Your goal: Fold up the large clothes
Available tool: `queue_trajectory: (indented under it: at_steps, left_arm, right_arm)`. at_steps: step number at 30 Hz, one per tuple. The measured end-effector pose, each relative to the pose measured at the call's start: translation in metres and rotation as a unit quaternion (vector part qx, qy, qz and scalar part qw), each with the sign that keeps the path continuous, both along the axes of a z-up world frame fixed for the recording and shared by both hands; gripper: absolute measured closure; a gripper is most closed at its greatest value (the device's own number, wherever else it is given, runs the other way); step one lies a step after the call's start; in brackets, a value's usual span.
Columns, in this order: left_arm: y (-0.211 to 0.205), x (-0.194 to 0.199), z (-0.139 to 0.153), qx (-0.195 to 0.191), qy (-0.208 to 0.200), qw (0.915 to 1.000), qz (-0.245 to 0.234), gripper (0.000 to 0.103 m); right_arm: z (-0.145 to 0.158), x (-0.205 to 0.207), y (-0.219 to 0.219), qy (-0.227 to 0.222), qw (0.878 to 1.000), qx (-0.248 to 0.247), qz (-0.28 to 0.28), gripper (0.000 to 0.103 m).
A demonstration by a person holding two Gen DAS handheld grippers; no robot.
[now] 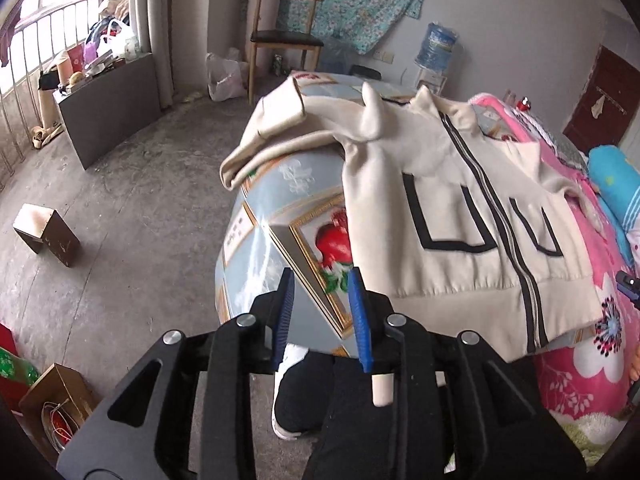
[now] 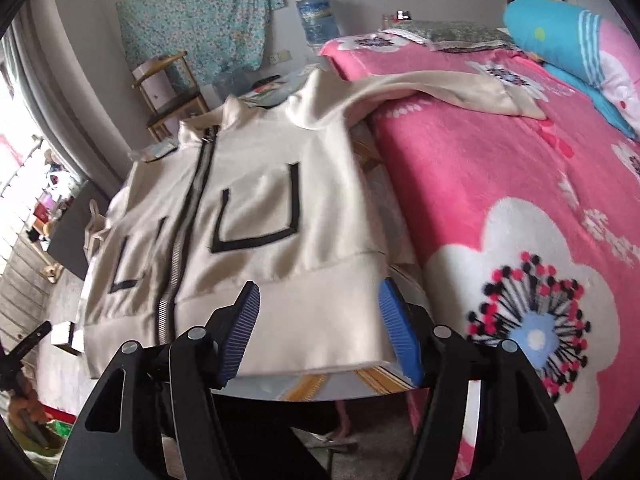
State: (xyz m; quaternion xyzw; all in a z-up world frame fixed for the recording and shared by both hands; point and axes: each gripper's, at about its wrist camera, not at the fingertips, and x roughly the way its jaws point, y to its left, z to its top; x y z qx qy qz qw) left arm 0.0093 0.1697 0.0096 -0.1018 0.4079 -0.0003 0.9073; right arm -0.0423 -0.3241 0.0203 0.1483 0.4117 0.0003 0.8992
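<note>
Two risks are showing: the jacket (image 2: 248, 216) is lying zipped on the surface (image 1: 272, 216) ahead of both jaws, empty and parted, left gripper (image 1: 322, 312) narrower than right gripper (image 2: 320, 332); its sleeves (image 1: 276, 120) are hanging over edges and could be dragging it off.

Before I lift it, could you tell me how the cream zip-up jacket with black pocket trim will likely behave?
The cream zip-up jacket will probably sag limply: its sleeve already droops over the table edge. It looks light and thin. The smooth fabric may slide on the glossy tabletop.
</note>
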Motion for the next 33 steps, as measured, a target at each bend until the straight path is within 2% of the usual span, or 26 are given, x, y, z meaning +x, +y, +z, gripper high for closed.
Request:
queue_trajectory:
  at_steps: [2,6,9,13,14,15,16,17,18,20,22,24,27,30,33]
  left_arm:
    - [0.01,0.024,0.008,0.006,-0.015,0.9997,0.019,0.062]
    - [0.024,0.097,0.019,0.036,-0.046,0.9976,0.037,0.032]
    - [0.024,0.166,0.008,0.062,-0.02,0.9975,0.028,0.025]
    - [0.022,0.246,-0.033,0.119,0.056,0.9908,0.031,0.025]
    - [0.025,0.259,-0.044,0.131,0.072,0.988,0.039,0.031]
    - [0.029,0.267,-0.051,0.132,0.076,0.9873,0.044,0.048]
    - [0.036,0.271,-0.054,0.12,0.078,0.9886,0.047,0.059]
    - [0.046,0.273,-0.056,0.106,0.081,0.9896,0.053,0.088]
    - [0.056,0.273,-0.056,0.098,0.085,0.9895,0.064,0.093]
    - [0.082,0.27,-0.047,0.074,0.077,0.9896,0.096,0.094]
    - [0.106,0.26,-0.023,0.068,0.054,0.9873,0.133,0.094]
    - [0.122,0.246,0.019,0.061,0.01,0.9852,0.16,0.095]
    - [0.108,0.231,0.1,0.062,-0.079,0.9834,0.151,0.095]
    - [0.053,0.219,0.174,0.049,-0.165,0.9818,0.08,0.095]
    - [-0.024,0.217,0.211,0.019,-0.196,0.9798,-0.034,0.094]
  right_arm:
    - [0.005,0.026,0.03,-0.006,0.999,0.011,0.043,0.039]
    - [0.001,0.085,0.104,-0.001,0.992,0.015,0.128,0.038]
    - [-0.012,0.128,0.16,0.017,0.984,0.012,0.177,0.038]
    - [-0.039,0.173,0.214,0.073,0.976,0.015,0.205,0.038]
    - [-0.044,0.177,0.219,0.08,0.975,0.017,0.208,0.038]
    - [-0.048,0.181,0.224,0.087,0.974,0.02,0.211,0.038]
    - [-0.05,0.182,0.227,0.089,0.973,0.022,0.213,0.038]
    - [-0.053,0.181,0.227,0.091,0.972,0.024,0.214,0.038]
    - [-0.055,0.179,0.224,0.093,0.972,0.025,0.214,0.038]
    - [-0.059,0.179,0.217,0.098,0.972,0.024,0.211,0.038]
    - [-0.061,0.183,0.208,0.103,0.974,0.027,0.202,0.038]
    - [-0.062,0.186,0.197,0.103,0.975,0.038,0.192,0.038]
    - [-0.058,0.186,0.179,0.093,0.978,0.055,0.177,0.038]
    - [-0.052,0.182,0.163,0.081,0.981,0.068,0.164,0.038]
    - [-0.042,0.173,0.147,0.064,0.983,0.081,0.152,0.038]
